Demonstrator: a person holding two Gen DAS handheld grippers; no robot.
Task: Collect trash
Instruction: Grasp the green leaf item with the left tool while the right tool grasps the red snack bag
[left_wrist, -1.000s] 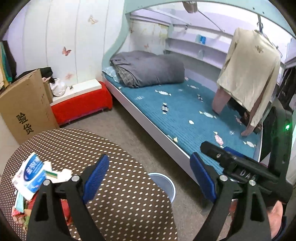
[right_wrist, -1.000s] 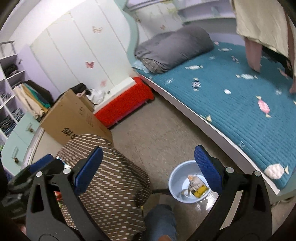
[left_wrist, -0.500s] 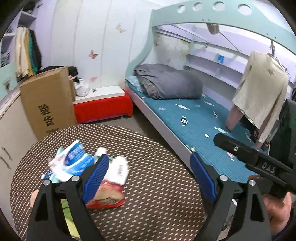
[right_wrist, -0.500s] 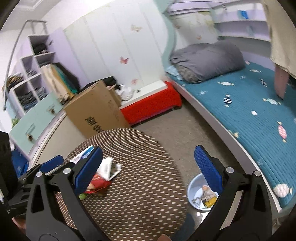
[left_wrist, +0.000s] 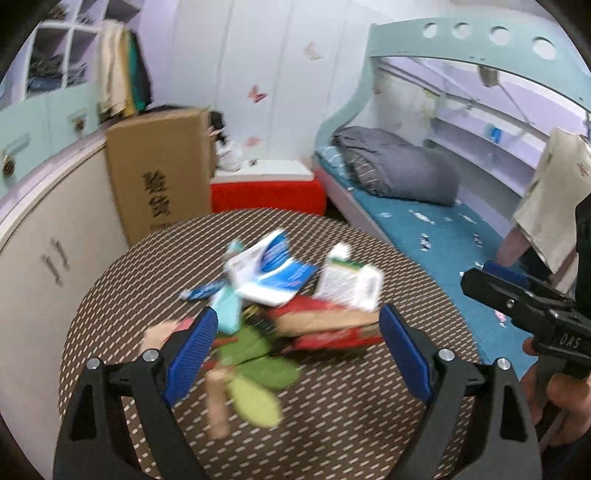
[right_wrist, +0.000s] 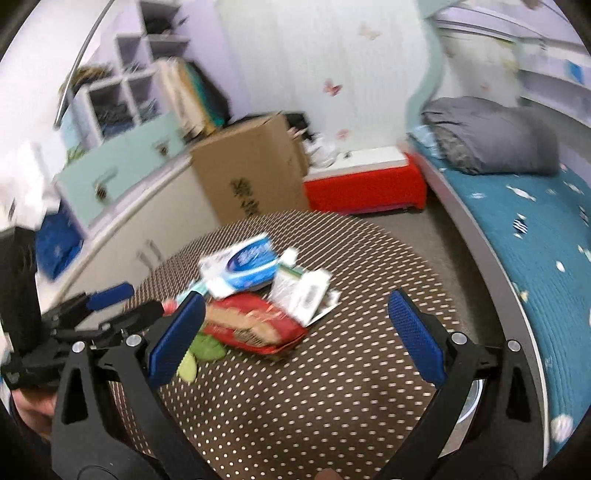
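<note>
The trash (left_wrist: 295, 295) lies heaped mid-surface (left_wrist: 351, 424), within reach of both. Left tongs (left_wrist: 295, 354) and right tongs (right_wrist: 291, 332) hang spread and empty above it, presumably ready to pick.

Left claw (left_wrist: 295, 354) and right claw (right_wrist: 295, 332), both agape
</note>
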